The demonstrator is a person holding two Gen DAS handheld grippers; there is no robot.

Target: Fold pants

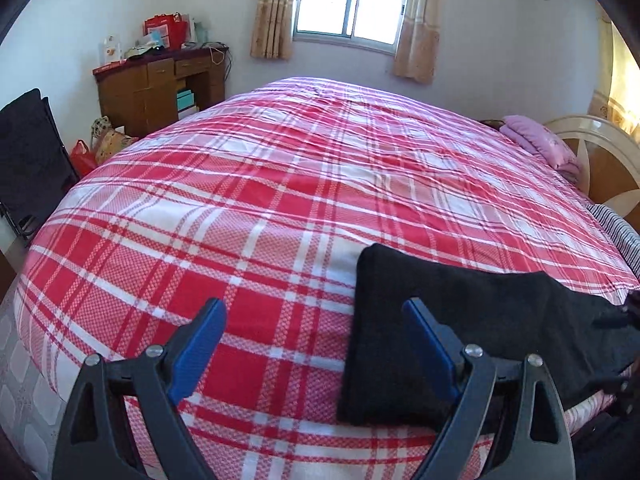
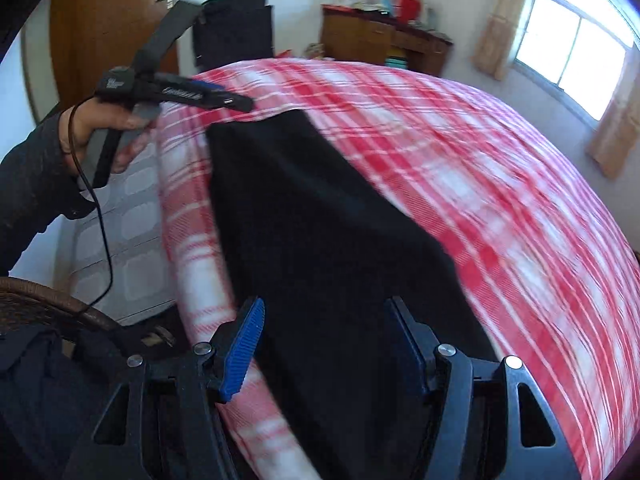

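Observation:
Black pants [image 1: 460,328] lie folded into a long strip near the front edge of the bed with the red plaid sheet [image 1: 280,200]. My left gripper [image 1: 314,316] is open over the sheet just left of the pants, with nothing between its blue fingers [image 1: 200,344]. In the right wrist view the pants [image 2: 320,220] run along the bed's edge away from me. My right gripper [image 2: 326,320] hovers over their near end, open, and its pads do not press the cloth. A hand holds the left gripper [image 2: 240,102] at the far end of the pants.
A wooden desk [image 1: 160,84] with clutter stands at the back left, and a dark chair [image 1: 28,152] stands by the bed's left side. Pink bedding [image 1: 540,144] and the headboard [image 1: 600,152] are at the right. A wicker piece [image 2: 40,304] sits beside the bed.

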